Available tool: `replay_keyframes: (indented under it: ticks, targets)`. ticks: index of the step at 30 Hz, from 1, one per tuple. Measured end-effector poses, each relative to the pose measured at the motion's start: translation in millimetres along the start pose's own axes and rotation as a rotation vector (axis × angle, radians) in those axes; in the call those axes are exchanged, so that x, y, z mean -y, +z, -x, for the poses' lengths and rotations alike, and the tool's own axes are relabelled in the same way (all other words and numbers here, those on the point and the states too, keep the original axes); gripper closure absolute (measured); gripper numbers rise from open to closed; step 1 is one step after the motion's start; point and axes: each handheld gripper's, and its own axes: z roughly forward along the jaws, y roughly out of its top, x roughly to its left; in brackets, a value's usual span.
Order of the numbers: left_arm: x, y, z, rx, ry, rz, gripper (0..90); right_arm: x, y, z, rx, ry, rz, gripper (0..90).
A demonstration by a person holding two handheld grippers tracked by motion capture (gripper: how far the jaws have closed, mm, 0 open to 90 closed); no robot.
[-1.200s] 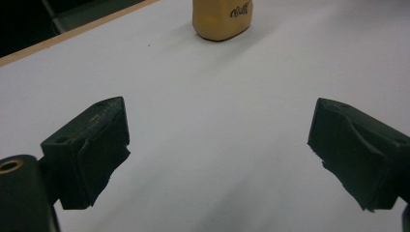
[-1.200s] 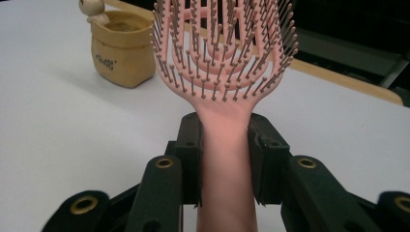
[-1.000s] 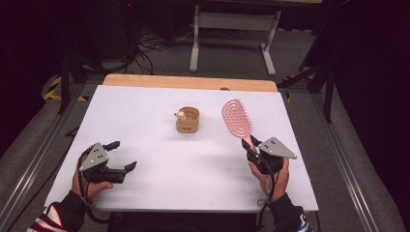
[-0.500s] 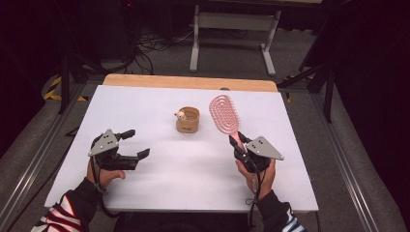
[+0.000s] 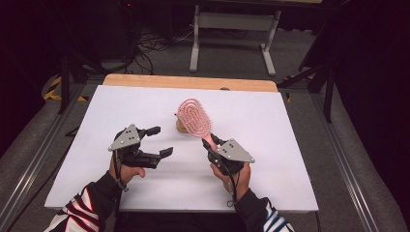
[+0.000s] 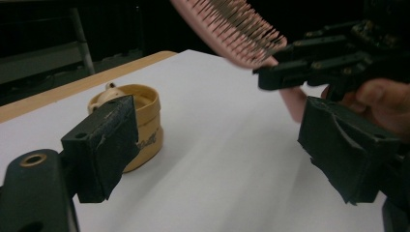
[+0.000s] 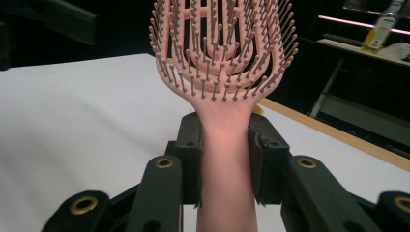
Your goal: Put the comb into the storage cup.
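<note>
A pink hairbrush (image 5: 194,117) is held bristles-up above the white table, and my right gripper (image 5: 209,141) is shut on its handle. In the right gripper view both pads clamp the handle of the brush (image 7: 225,48) from either side. A small tan round jar (image 5: 180,126) stands on the table just behind the brush head, partly hidden by it. My left gripper (image 5: 161,141) hovers left of the brush, open. Its jaws have just been closing a little with nothing between them. In the left gripper view the jar (image 6: 145,121) sits beyond the left pad and the brush (image 6: 232,24) crosses the top.
The white table top (image 5: 290,121) has a wooden strip (image 5: 188,82) along its far edge. A grey metal stand (image 5: 232,29) and cables lie on the floor beyond. Striped sleeves enter from the near edge.
Both hands have moved inward toward the table's middle. The brush has travelled left and now overlaps the jar. The left gripper has risen and shifted right.
</note>
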Motion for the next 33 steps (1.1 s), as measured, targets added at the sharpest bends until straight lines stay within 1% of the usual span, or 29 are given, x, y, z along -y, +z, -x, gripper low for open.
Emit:
replay_keyframes:
  ticks: [1, 2, 3, 6, 7, 8, 9, 10, 11, 13, 14, 15, 16, 18, 19, 20, 21, 22, 23, 24, 25, 26, 28, 29, 30, 31, 32, 33]
  targets:
    - [-2.6, 4.3, 0.2, 0.015, -0.019, 0.011, 15.8, 0.2, 4.5, -7.3, -0.016, -0.015, 0.000, 69.4]
    - [-2.6, 4.3, 0.2, 0.015, -0.019, 0.011, 15.8, 0.4, 6.0, -9.8, -0.022, -0.021, 0.000, 69.4]
    - [-5.0, 8.0, 1.8, 0.019, -0.028, 0.015, 16.0, 0.5, 8.0, -13.5, -0.033, -0.031, -0.001, 69.4]
    - [-7.2, 13.8, 7.1, 0.016, -0.024, 0.003, 16.1, 1.4, 11.0, -20.9, -0.044, -0.055, 0.004, 69.4]
    - [-7.6, 15.2, 8.2, 0.017, -0.028, 0.000, 16.3, 2.0, 11.8, -23.2, -0.048, -0.060, 0.000, 69.4]
    - [-7.6, 15.2, 8.2, 0.017, -0.028, 0.000, 16.4, 2.0, 11.8, -23.2, -0.048, -0.060, 0.000, 69.4]
    - [-7.8, 16.9, 8.9, 0.019, -0.039, -0.006, 16.5, 3.2, 11.9, -26.8, -0.049, -0.072, 0.000, 69.4]
    - [-8.4, 20.0, 8.5, 0.015, -0.052, 0.003, 17.1, 3.4, 11.5, -28.2, -0.050, -0.079, 0.000, 69.4]
    - [-8.4, 20.0, 8.5, 0.015, -0.052, 0.003, 17.8, 3.3, 10.9, -29.6, -0.048, -0.088, 0.002, 69.4]
    - [-9.4, 22.3, 8.5, 0.022, -0.078, 0.005, 18.3, 3.5, 10.0, -32.0, -0.042, -0.099, 0.010, 69.4]
    - [-10.5, 24.3, 9.3, 0.017, -0.091, 0.009, 18.4, 3.7, 9.8, -32.8, -0.041, -0.113, 0.011, 69.4]
    - [-10.5, 24.3, 9.3, 0.017, -0.091, 0.009, 18.4, 3.7, 9.8, -32.8, -0.041, -0.113, 0.011, 69.4]
    - [-11.7, 26.0, 8.7, 0.021, -0.108, 0.018, 19.0, 4.5, 9.9, -35.0, -0.038, -0.125, 0.014, 69.4]
    - [-12.0, 26.3, 8.6, 0.018, -0.111, 0.021, 21.9, 4.7, 10.3, -35.6, -0.040, -0.130, 0.011, 69.5]
    - [-12.8, 26.9, 8.0, 0.018, -0.125, 0.031, 21.9, 4.9, 10.7, -35.8, -0.045, -0.133, 0.006, 69.5]
    - [-13.7, 28.7, 7.8, 0.014, -0.143, 0.034, 24.4, 6.4, 11.0, -37.8, -0.039, -0.145, 0.005, 69.5]
    - [-14.0, 29.1, 7.8, 0.006, -0.146, 0.039, 25.9, 6.5, 10.9, -38.5, -0.036, -0.154, 0.002, 69.5]
    - [-14.5, 29.5, 7.9, 0.003, -0.161, 0.049, 28.8, 6.5, 11.0, -38.8, -0.032, -0.160, 0.002, 69.5]
    - [-14.5, 29.5, 7.9, 0.003, -0.161, 0.049, 34.3, 6.5, 11.0, -38.8, -0.032, -0.160, 0.002, 69.5]
    - [-15.0, 29.8, 7.5, 0.009, -0.171, 0.057, 34.3, 6.7, 10.6, -38.7, -0.028, -0.156, 0.004, 69.5]
    - [-15.7, 29.5, 7.3, 0.011, -0.174, 0.066, 42.0, 6.7, 10.0, -37.8, -0.018, -0.150, 0.006, 69.5]
    - [-16.5, 28.9, 7.4, 0.014, -0.180, 0.076, 42.0, 6.7, 10.0, -37.8, -0.018, -0.150, 0.006, 69.5]
    - [-18.8, 28.4, 6.6, 0.041, -0.192, 0.103, 52.2, 6.6, 9.8, -36.4, -0.010, -0.145, 0.008, 69.5]
    - [-19.8, 28.2, 6.6, 0.052, -0.198, 0.106, 52.2, 6.6, 9.8, -36.4, -0.010, -0.145, 0.008, 69.5]
    - [-22.4, 29.0, 7.6, 0.072, -0.203, 0.125, 56.7, 6.6, 9.8, -35.4, -0.007, -0.141, 0.007, 69.5]
    - [-22.4, 29.0, 7.6, 0.072, -0.203, 0.125, 58.2, 6.6, 9.8, -35.4, -0.007, -0.141, 0.007, 69.5]
    - [-24.2, 29.6, 8.9, 0.085, -0.202, 0.140, 58.2, 6.6, 9.7, -35.1, -0.002, -0.140, 0.008, 69.5]
    - [-27.5, 31.0, 11.1, 0.099, -0.191, 0.146, 61.5, 6.8, 8.9, -33.9, -0.001, -0.131, 0.008, 69.3]
